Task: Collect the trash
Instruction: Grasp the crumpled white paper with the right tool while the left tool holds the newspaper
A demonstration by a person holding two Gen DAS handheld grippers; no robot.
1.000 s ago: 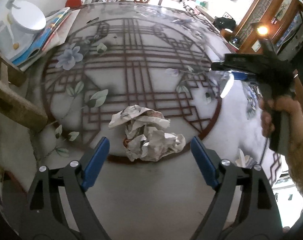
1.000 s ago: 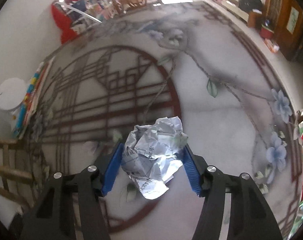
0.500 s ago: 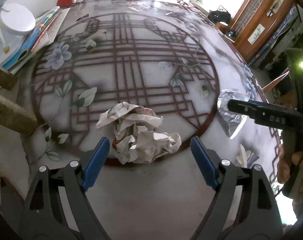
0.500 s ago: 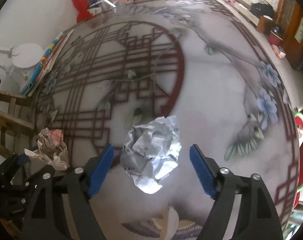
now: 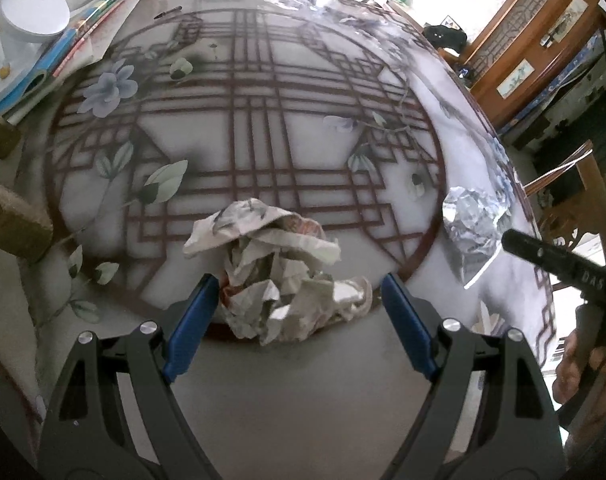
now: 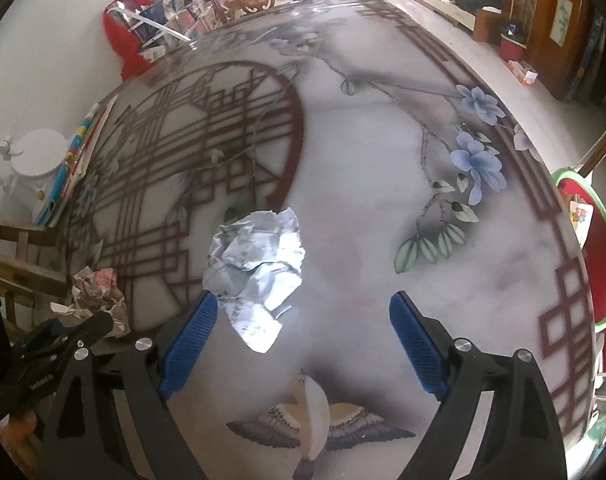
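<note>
The crumpled wad of printed newspaper [image 5: 281,276] lies on the near part of the round painted bench [image 5: 263,92], between the spread blue pads of my left claw [image 5: 293,322], nothing pinched. To its right, the crushed silvery paper ball [image 6: 257,272] sits off-centre by the left pad of my right claw [image 6: 303,348], also wide apart and empty. I judge closing now could nudge that ball sideways, or catch only a loose flap and tear free.
</note>
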